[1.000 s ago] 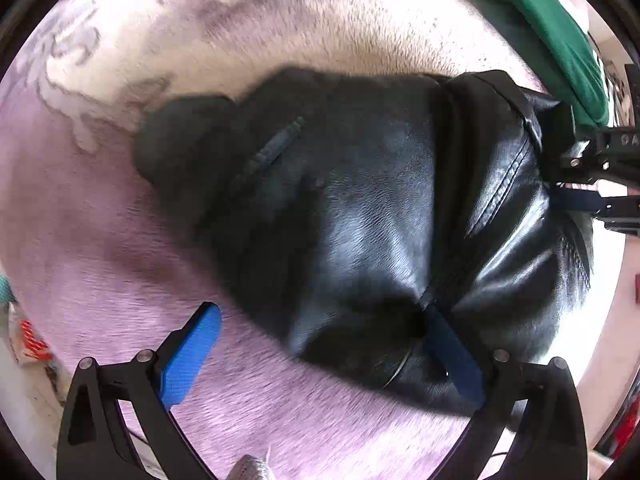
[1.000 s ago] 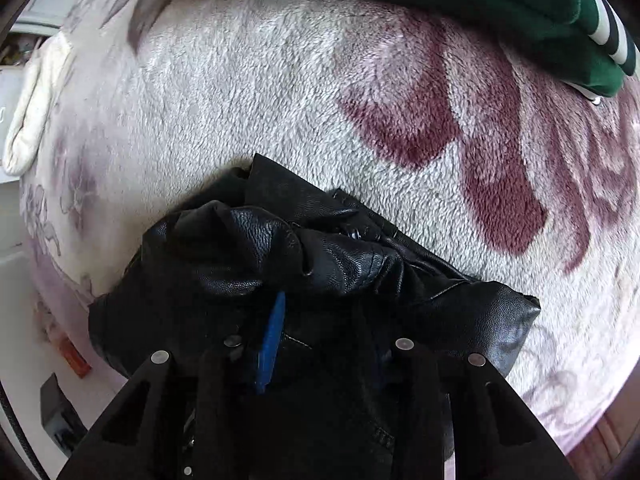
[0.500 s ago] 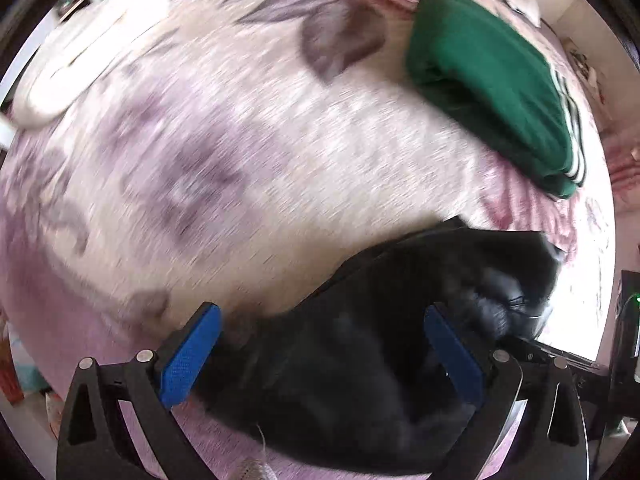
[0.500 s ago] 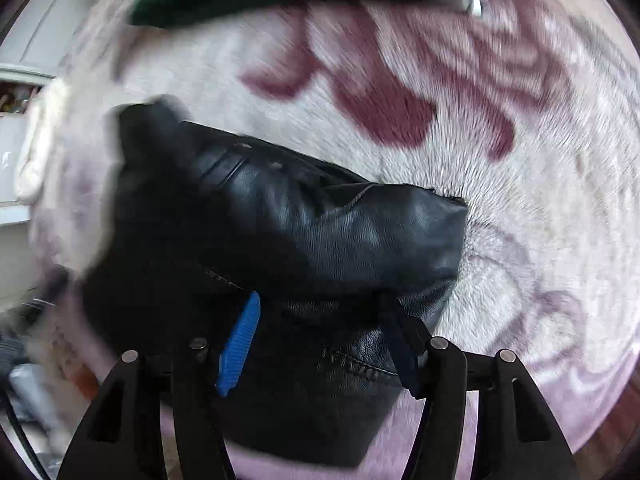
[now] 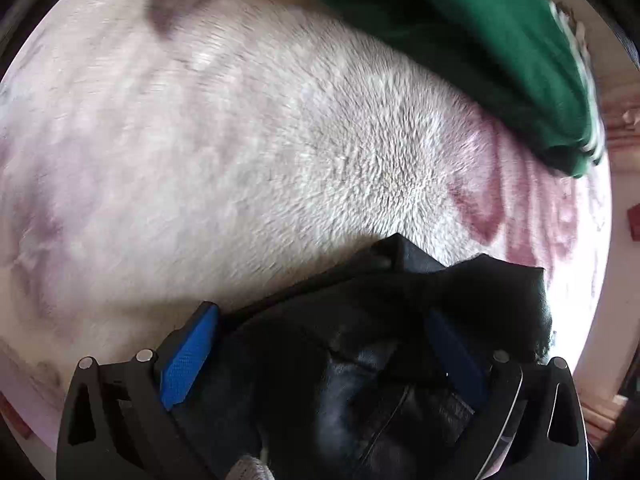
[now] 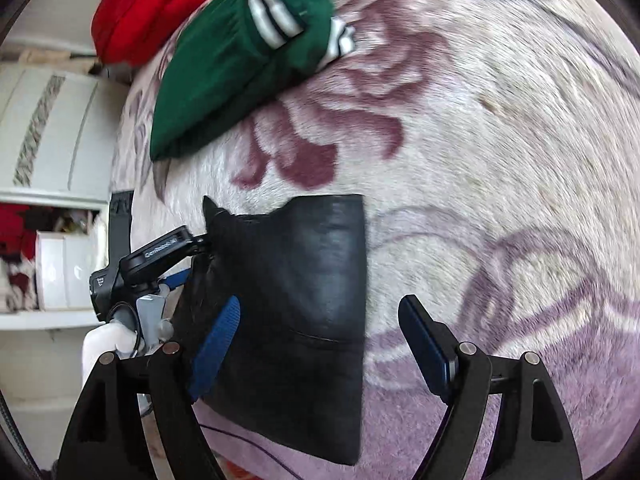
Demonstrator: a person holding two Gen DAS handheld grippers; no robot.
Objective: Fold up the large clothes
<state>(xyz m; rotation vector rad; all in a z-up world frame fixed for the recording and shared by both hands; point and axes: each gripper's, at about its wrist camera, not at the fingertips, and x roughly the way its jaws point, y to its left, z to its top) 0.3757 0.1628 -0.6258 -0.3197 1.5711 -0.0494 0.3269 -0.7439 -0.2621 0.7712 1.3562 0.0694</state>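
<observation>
The black jacket lies folded into a neat rectangle on the fleecy blanket, near 1 green garment. To finish well, press its edges flat. The left gripper is spread wide over the jacket's bunched end; the right gripper gapes too, holding nothing.

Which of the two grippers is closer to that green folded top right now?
Left, it seems. The left gripper sits over the black jacket, with the green top close ahead. The right gripper sees it farther off.
</observation>
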